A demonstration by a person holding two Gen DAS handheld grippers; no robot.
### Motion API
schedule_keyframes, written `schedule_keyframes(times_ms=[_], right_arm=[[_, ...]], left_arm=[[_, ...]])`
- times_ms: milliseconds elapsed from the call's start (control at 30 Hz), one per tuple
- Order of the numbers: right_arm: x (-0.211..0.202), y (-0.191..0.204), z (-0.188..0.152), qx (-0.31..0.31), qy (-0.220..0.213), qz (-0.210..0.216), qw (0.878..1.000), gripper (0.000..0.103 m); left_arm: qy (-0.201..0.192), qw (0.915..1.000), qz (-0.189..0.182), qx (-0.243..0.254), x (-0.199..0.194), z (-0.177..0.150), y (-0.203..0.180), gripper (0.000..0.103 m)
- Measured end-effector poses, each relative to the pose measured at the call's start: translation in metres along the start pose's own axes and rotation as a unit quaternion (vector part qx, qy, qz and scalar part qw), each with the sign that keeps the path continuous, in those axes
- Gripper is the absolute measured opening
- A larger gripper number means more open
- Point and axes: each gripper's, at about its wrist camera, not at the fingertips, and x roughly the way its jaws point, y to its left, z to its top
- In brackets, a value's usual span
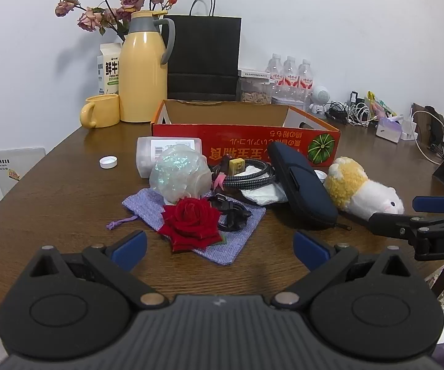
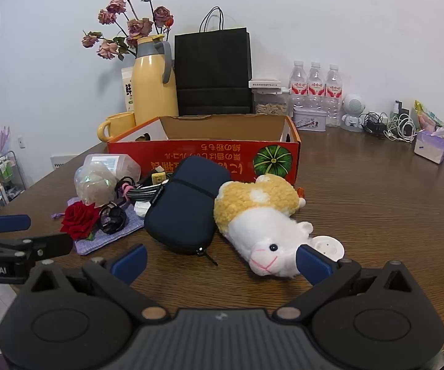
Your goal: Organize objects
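An open red cardboard box (image 1: 243, 141) (image 2: 203, 157) stands behind a pile on the brown table. In the pile are a red rose (image 1: 191, 220) (image 2: 78, 219) on a purple pouch (image 1: 148, 205), a shiny wrapped ball (image 1: 180, 174), a braided cable (image 1: 249, 174), a navy zip case (image 1: 302, 182) (image 2: 185, 209) and a yellow-white plush hamster (image 1: 363, 188) (image 2: 262, 225). My left gripper (image 1: 220, 249) (image 2: 30, 234) is open just short of the rose. My right gripper (image 2: 221, 262) (image 1: 413, 212) is open too, its right pad beside the plush's head, and holds nothing.
A yellow thermos (image 1: 143, 71), yellow mug (image 1: 101, 111), milk carton, dried roses, black paper bag (image 1: 203, 58) and water bottles (image 2: 314, 89) line the back. Chargers and cables (image 2: 388, 126) lie at the right. A white cap (image 1: 108, 162) and white disc (image 2: 329, 245) lie loose.
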Motion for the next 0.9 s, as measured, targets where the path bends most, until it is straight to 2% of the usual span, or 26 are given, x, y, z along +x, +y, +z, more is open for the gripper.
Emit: schedule_keyframes(times_ms=[900], right_arm=[[0.0, 0.0005, -0.0005, 0.003, 0.001, 0.0, 1.0, 0.103]], left_arm=[[0.003, 1.0, 0.001, -0.001, 0.0023, -0.0031, 0.0009, 0.103]])
